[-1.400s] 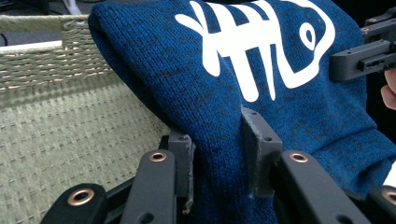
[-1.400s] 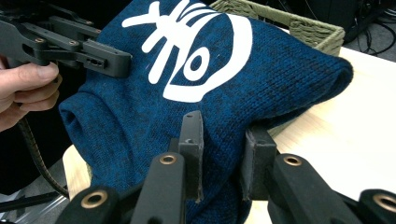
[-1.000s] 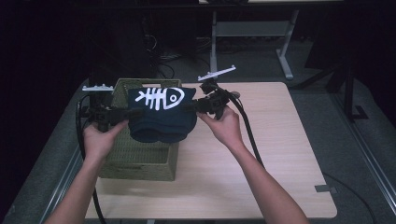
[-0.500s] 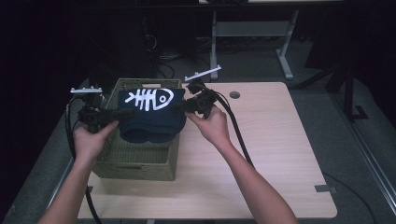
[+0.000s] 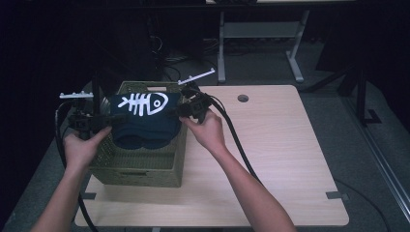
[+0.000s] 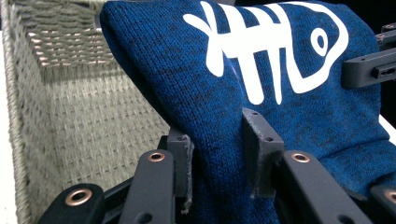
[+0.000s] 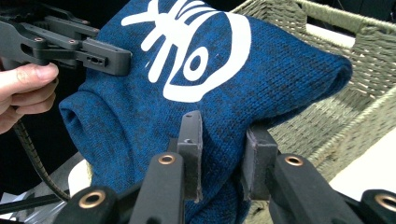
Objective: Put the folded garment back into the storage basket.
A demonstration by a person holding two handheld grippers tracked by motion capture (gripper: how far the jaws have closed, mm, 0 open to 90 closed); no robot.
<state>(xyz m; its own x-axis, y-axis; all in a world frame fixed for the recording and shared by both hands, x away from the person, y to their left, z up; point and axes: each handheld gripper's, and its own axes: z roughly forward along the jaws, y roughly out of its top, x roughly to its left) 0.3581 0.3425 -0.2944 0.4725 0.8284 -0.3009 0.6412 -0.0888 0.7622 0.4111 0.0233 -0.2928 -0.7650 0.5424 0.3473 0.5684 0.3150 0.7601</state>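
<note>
A folded dark blue knit sweater (image 5: 143, 120) with a white fish-skeleton print hangs over the open top of a woven olive basket (image 5: 138, 166). My left gripper (image 5: 107, 119) is shut on its left edge and my right gripper (image 5: 178, 112) is shut on its right edge. In the left gripper view the sweater (image 6: 280, 84) is pinched between the jaws of the left gripper (image 6: 219, 156), with the basket's inside wall (image 6: 88, 126) behind it. In the right gripper view the right gripper (image 7: 223, 154) clamps a fold of the sweater (image 7: 187, 88), and the basket rim (image 7: 359, 70) lies to the right.
The basket stands on the left part of a light wooden table (image 5: 275, 159) with a round cable hole (image 5: 242, 98). Black cables (image 5: 237, 140) trail from both grippers. Desk legs (image 5: 221, 43) and dark floor lie beyond the table.
Both grippers have carried the sweater leftward and down, from above the basket's right side to over its opening.
</note>
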